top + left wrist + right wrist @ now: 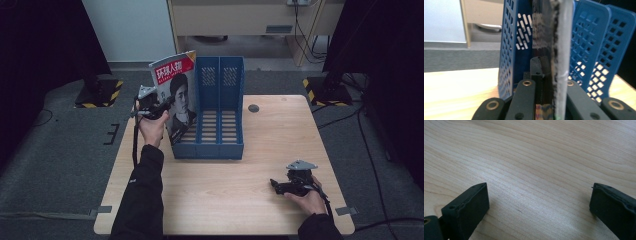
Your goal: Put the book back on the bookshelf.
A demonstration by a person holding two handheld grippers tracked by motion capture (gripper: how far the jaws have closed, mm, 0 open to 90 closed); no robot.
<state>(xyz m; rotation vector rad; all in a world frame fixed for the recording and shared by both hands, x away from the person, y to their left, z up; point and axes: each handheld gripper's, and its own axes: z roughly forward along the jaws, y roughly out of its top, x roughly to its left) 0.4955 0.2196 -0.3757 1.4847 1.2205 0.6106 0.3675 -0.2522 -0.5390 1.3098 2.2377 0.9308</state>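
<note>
Left gripper jaws clamped on magazine edge, held upright at blue file rack's leftmost slot, mid-bench far side; right gripper jaws apart, resting near bench's right front corner.

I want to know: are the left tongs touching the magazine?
Touching. The left gripper view shows the left tongs squeezing the magazine edge between both jaws.

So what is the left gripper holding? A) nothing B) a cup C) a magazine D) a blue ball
C: the left gripper is shut on the magazine, holding it upright at the left end of the blue rack; the left gripper view shows the magazine's edge pinched between the jaws.
</note>
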